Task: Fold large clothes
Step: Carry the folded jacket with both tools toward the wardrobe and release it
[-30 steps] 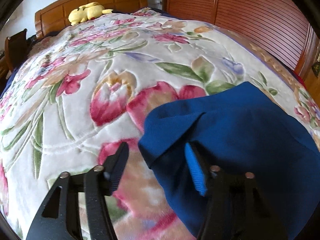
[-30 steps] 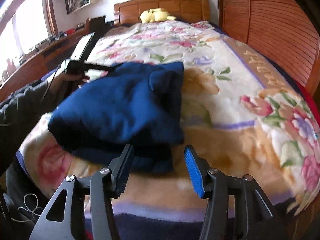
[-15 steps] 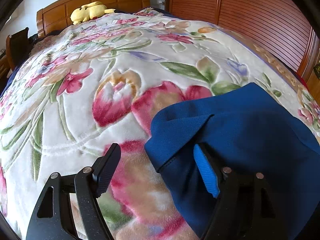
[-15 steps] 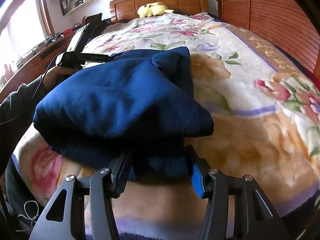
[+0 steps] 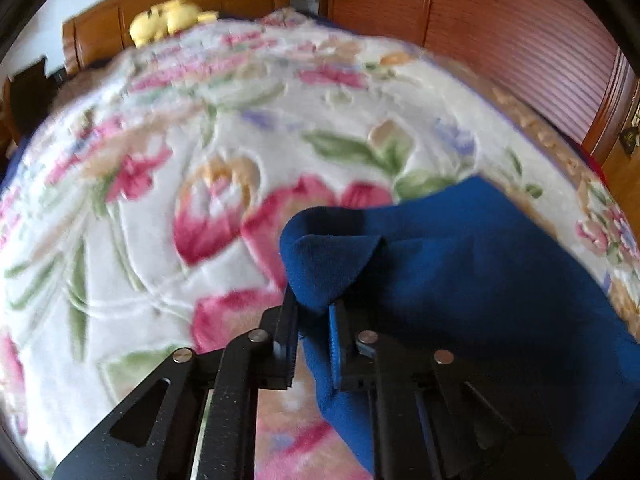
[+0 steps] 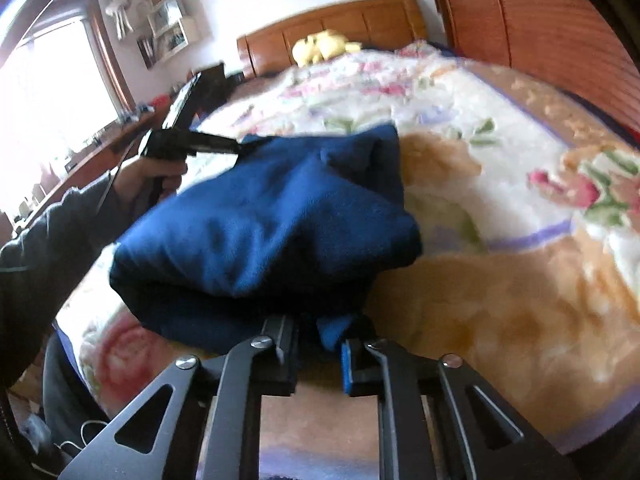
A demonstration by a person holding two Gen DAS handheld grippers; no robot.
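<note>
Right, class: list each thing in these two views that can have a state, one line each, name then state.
Left claw: shut on a bunched corner of the blue garment; jaws just closed.
Right claw: shut on the garment's near edge; jaws just closed.
Blue garment: partly folded, heaped on the blanket, pinched at two edges.
Floral blanket: spread flat over the bed.
Yellow plush toy: lying by the headboard.

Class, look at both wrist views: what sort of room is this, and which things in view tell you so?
Most likely a home bedroom. A wide bed is covered by a floral blanket, a wooden headboard stands at its far end with a yellow plush toy against it, and slatted wooden doors, probably a wardrobe, run alongside.
</note>
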